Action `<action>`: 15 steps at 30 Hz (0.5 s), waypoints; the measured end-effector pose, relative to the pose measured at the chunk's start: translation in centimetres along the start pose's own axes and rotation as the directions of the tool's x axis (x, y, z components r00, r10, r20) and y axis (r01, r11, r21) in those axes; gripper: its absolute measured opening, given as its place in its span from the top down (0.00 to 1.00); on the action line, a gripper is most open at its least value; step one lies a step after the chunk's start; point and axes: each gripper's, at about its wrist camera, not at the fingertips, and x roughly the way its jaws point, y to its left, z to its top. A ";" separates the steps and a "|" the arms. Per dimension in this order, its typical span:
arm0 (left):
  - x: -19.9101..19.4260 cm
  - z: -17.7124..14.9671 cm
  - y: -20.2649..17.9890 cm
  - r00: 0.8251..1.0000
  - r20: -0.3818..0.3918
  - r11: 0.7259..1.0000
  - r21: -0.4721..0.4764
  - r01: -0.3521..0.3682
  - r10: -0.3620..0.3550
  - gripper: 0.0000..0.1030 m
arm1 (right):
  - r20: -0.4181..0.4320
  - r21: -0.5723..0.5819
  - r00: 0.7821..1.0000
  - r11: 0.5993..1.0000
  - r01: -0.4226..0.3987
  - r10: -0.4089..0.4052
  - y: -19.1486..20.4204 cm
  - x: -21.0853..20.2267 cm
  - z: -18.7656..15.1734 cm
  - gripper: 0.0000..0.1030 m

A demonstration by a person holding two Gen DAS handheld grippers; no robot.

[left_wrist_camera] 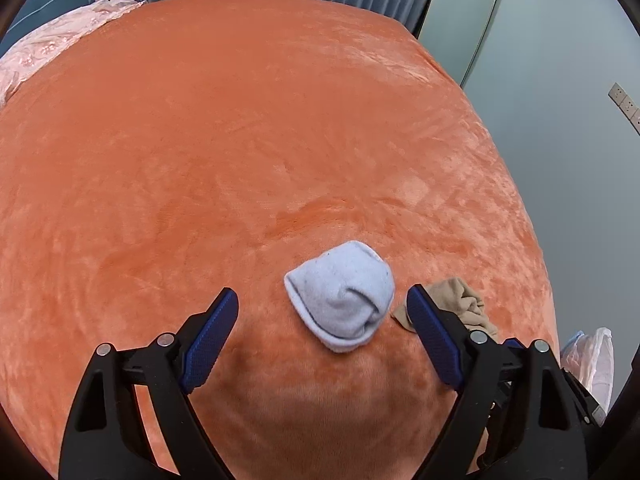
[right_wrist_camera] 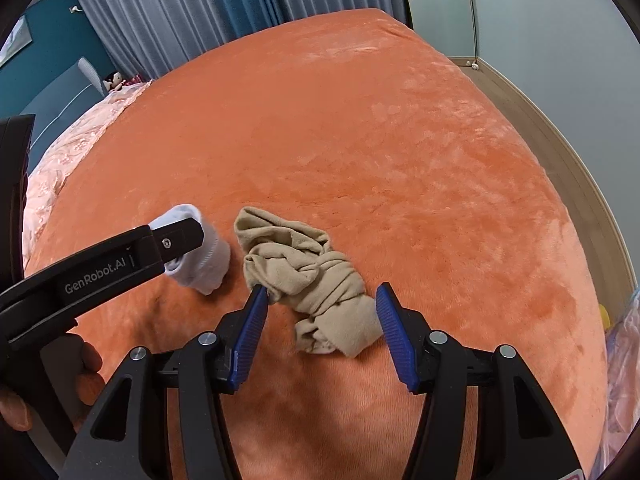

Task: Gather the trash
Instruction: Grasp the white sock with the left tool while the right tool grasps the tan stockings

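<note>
A balled pale blue-white sock point(left_wrist_camera: 342, 294) lies on the orange bedspread point(left_wrist_camera: 280, 140). My left gripper point(left_wrist_camera: 322, 296) is open, its blue-padded fingers on either side of the sock, not touching it. A crumpled beige stocking point(right_wrist_camera: 312, 280) lies just right of the sock point(right_wrist_camera: 200, 256). My right gripper point(right_wrist_camera: 322, 292) is open with its fingers straddling the near part of the stocking. The left gripper's body point(right_wrist_camera: 100, 264) crosses the right wrist view and covers part of the sock. The stocking also shows behind the left gripper's right finger point(left_wrist_camera: 460, 300).
A thin plastic bag point(left_wrist_camera: 592, 360) sits off the bed's right edge, also seen at the right rim point(right_wrist_camera: 624, 360). A pink floral quilt point(right_wrist_camera: 68, 160) lies at the bed's far left. Curtains point(right_wrist_camera: 180, 12) and a pale wall stand beyond. Wooden floor point(right_wrist_camera: 560, 140) runs along the right.
</note>
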 end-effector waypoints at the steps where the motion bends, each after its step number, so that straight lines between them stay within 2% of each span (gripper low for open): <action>1: 0.4 0.0 0.0 1.000 -0.006 1.000 0.000 0.003 -0.003 0.24 | 0.001 0.000 1.000 1.000 -0.001 0.001 -0.1 0.4 0.1 0.46; 7: 1.8 -0.4 0.3 0.999 -0.033 0.999 -0.015 0.028 -0.029 0.41 | -0.010 -0.002 0.999 1.000 -0.031 0.031 0.1 1.7 0.1 0.47; 9: 2.0 -0.5 0.3 0.998 -0.038 0.999 -0.020 0.049 -0.050 0.54 | -0.018 -0.002 0.999 0.999 -0.042 0.042 0.2 2.0 -0.1 0.53; 12: 1.9 -0.6 0.2 0.998 -0.036 0.998 -0.024 0.058 -0.059 0.65 | -0.016 -0.005 0.999 0.999 -0.048 0.048 0.4 1.9 -0.5 0.57; 15: 1.4 -0.7 0.0 0.998 -0.033 0.998 -0.019 0.061 -0.062 0.69 | -0.015 -0.008 0.999 0.999 -0.052 0.052 0.5 1.5 -0.8 0.60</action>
